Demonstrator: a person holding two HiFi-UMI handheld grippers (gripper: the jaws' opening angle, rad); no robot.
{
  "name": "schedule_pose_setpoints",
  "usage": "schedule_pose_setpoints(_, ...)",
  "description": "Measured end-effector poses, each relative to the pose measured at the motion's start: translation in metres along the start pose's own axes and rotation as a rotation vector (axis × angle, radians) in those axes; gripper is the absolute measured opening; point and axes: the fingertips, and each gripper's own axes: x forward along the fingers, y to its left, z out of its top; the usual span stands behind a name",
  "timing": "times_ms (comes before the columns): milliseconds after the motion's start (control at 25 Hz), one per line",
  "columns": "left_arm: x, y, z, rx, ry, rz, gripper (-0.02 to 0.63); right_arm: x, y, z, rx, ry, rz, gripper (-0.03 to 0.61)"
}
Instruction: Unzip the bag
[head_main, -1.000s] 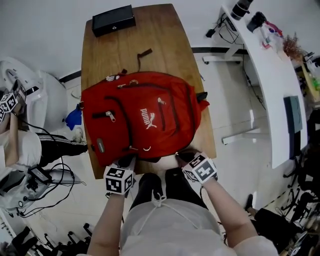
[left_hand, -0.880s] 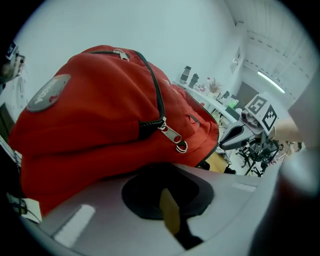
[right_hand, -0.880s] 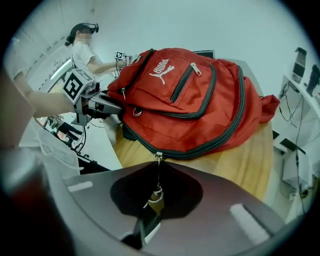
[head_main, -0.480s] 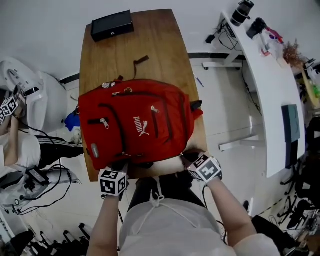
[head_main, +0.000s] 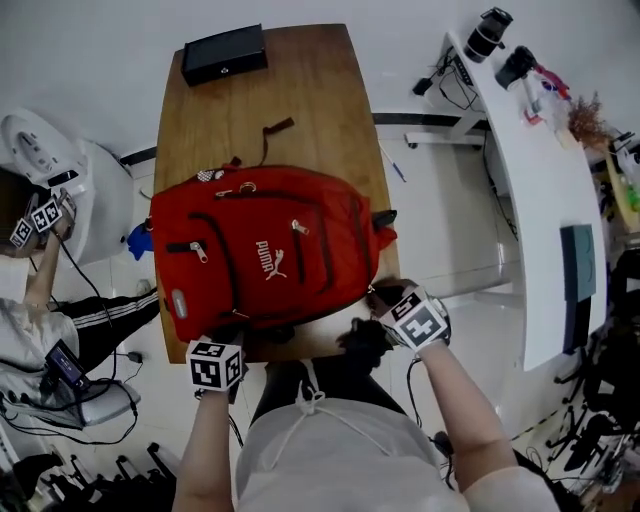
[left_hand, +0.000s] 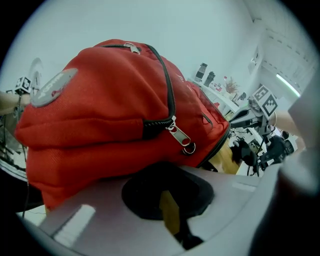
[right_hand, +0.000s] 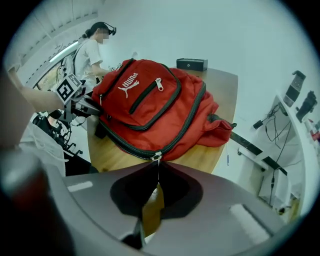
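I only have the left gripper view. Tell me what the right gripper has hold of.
Observer: The right gripper has its jaws shut on the zipper pull that hangs from the main slider, at the near edge of the backpack.
Operator: Report whether that zipper is open.
Observer: In the right gripper view the track looks closed on both sides of the slider. I see no gap.
Operator: List what else is on the table.
Observer: A black box sits at the far end of the table, apart from the backpack.
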Motion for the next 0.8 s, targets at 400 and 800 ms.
schedule_pose_setpoints(400,0.005,0.001,-0.002,-0.038,0.027,0.011,0.006,0.002,-0.037,0.012,0.0,0.029,-0.063,0.018)
schedule_pose_setpoints(800,0.005,0.0,0.0,-0.024,0.026,0.013,0.006,-0.023,-0.05,0.018,0.138,-0.093,-0.15,0.071)
